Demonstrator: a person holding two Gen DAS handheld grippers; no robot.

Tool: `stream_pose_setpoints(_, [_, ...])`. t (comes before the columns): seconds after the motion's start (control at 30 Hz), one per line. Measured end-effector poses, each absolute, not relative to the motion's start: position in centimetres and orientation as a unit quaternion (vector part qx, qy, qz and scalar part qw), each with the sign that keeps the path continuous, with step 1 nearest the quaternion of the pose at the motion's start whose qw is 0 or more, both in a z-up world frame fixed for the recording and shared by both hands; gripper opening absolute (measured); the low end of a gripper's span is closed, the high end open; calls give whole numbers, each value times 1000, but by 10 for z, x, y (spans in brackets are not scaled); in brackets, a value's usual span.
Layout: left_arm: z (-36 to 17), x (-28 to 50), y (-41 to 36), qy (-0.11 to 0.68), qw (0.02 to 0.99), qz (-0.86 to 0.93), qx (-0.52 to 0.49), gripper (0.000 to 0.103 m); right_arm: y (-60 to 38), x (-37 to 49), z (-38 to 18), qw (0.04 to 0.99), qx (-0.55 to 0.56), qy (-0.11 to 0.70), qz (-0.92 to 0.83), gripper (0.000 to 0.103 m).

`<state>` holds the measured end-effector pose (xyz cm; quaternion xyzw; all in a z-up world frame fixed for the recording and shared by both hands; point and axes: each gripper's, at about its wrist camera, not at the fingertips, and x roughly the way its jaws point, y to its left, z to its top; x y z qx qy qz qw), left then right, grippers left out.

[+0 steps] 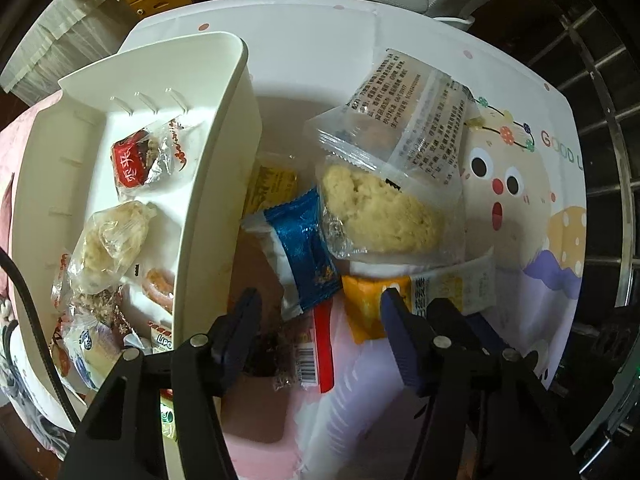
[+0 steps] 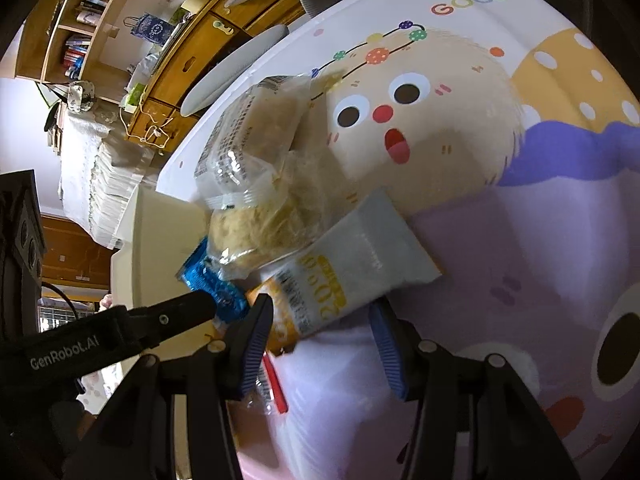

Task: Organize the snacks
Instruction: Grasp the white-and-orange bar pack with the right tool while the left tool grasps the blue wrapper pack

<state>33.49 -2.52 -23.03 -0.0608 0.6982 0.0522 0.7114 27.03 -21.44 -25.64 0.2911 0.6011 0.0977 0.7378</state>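
1. Already filed: several wrapped snacks are lying in the white plastic bin (image 1: 224,128).
2. Still waiting on the cartoon-printed tablecloth (image 1: 520,200): clear-wrapped pale cake (image 1: 380,216), blue foil packet (image 1: 304,248), orange-and-white sachet (image 2: 332,284), others.
3. You are pointing the left gripper (image 1: 316,320) straight down over the blue packet, jaws half-open, gripping nothing.
4. You are slanting the right gripper (image 2: 320,332) down, jaws half-open astride the sachet's near end; contact unclear.

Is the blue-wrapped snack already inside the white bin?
No, the blue-wrapped snack lies on the table outside the white bin.
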Motion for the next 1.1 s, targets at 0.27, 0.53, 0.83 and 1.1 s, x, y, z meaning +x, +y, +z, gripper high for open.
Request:
stream_pose_setpoints(0.27, [-237,349,-24,695,714,65,-53,60,-212,284,-253,767,242,588,86,51])
stream_pose_setpoints(0.53, [-243,353,-21,699,710,72,-55,55,-208,296,-252,787,204,576,87,51])
stream_pose_setpoints(0.83, [-255,360,-28,699,708,91,-37,42,-200,300,-251,797,152,579,82,51])
stream_pose_setpoints(1.1, [-266,366,-37,706,702,84,-51,39,-198,303,-248,804,104,581,74,34])
